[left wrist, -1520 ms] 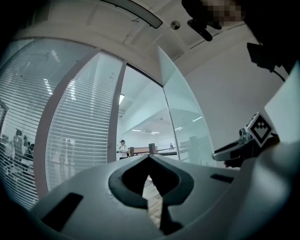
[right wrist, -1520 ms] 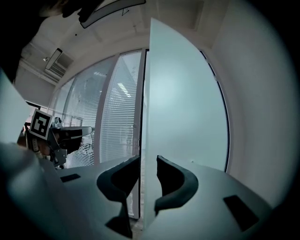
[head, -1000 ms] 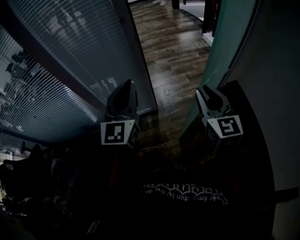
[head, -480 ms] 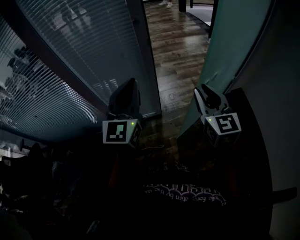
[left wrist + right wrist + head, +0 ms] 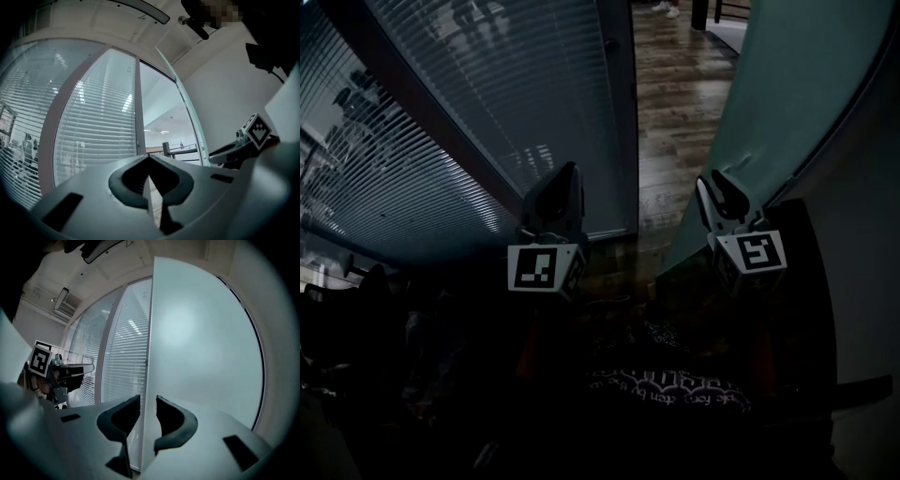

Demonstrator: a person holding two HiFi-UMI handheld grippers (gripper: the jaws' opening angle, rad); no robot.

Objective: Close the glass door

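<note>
My right hand-held gripper reaches forward and points toward 11 o'clock in the head view, with its marker cube trailing at 5 o'clock from the jaws. In the right gripper view, this hand-held gripper straddles the free vertical edge of the glass door. One jaw sits on each face, and the two are narrowed down onto the pane.

My left hand-held gripper is held level with the right one and well apart from it, angled toward 1 o'clock. Its jaw tips meet in the left gripper view, with nothing between them.

Each cube carries a black-and-white square marker and no readable words. Pale lettering on the dark clothing at 6 o'clock is upside down and illegible.

The glass door is a frosted, teal-tinted panel filling 1 to 3 o'clock of the head view, beside a white wall. A glazed partition with horizontal blinds fills 9 to 12 o'clock, ending at a dark frame post. Between the post and the door edge, an opening shows a dark wood-plank floor.
</note>
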